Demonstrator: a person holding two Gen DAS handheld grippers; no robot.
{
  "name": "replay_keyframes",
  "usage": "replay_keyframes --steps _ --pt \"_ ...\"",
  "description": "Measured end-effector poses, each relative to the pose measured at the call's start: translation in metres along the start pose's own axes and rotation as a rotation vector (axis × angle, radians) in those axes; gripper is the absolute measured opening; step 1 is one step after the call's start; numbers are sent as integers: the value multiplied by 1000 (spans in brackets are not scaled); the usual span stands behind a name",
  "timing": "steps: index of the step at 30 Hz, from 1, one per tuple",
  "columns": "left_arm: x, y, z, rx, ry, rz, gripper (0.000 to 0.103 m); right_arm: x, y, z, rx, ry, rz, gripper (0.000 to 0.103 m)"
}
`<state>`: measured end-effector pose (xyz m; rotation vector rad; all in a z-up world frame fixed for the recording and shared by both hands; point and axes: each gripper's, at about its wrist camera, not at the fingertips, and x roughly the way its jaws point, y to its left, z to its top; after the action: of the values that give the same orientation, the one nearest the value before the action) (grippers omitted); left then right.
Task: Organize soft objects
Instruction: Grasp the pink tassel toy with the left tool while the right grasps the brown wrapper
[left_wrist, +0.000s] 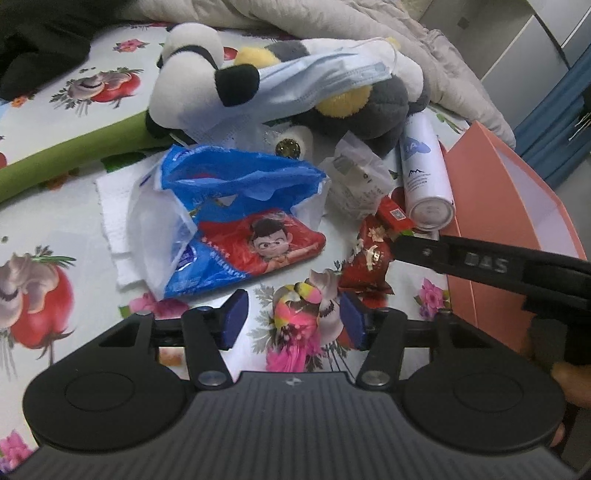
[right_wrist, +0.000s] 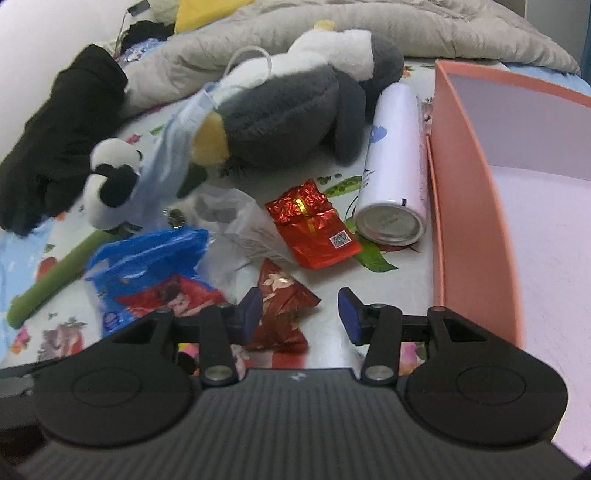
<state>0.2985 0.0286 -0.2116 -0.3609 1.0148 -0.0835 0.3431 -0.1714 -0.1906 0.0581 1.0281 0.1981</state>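
Observation:
A panda plush (left_wrist: 188, 74) (right_wrist: 110, 184) and a grey penguin plush (left_wrist: 362, 107) (right_wrist: 284, 114) lie on the flowered bed sheet (left_wrist: 74, 110), with a blue face mask (left_wrist: 314, 81) (right_wrist: 173, 147) draped over them. A blue plastic bag with a red cartoon pack (left_wrist: 240, 221) (right_wrist: 147, 280) lies in front. My left gripper (left_wrist: 293, 319) is open and empty above the sheet. My right gripper (right_wrist: 301, 314) is open over a dark red foil wrapper (right_wrist: 282, 314) (left_wrist: 369, 266); its left pad sits beside the wrapper. The right gripper's arm shows in the left wrist view (left_wrist: 480, 266).
A pink open box (right_wrist: 476, 206) (left_wrist: 517, 206) stands at the right. A white spray can (right_wrist: 395, 166) (left_wrist: 424, 173) lies beside it. A red foil packet (right_wrist: 314, 225), a clear wrapper (left_wrist: 354, 177), a green tube (left_wrist: 66, 158), a black garment (right_wrist: 62, 140) and a beige quilt (right_wrist: 332, 37) surround them.

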Motion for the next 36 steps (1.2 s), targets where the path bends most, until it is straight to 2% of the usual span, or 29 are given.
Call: replay_keyframes --steps 5,11,13,15,26,36 --pt "15 3 -2 -25 18 -8 46 23 -1 2 36 21 12 48" --pt "20 8 -4 -51 15 -29 34 34 5 8 12 40 17 49" --pt "21 7 -4 -53 11 -27 34 40 6 7 18 66 39 47" --pt "20 6 -5 -47 8 -22 33 42 6 6 22 64 47 34" --pt "-1 4 -11 -53 -13 -22 33 15 10 -5 -15 45 58 32" --pt "-56 -5 -28 -41 -68 -27 33 -44 14 -23 -52 -11 73 32"
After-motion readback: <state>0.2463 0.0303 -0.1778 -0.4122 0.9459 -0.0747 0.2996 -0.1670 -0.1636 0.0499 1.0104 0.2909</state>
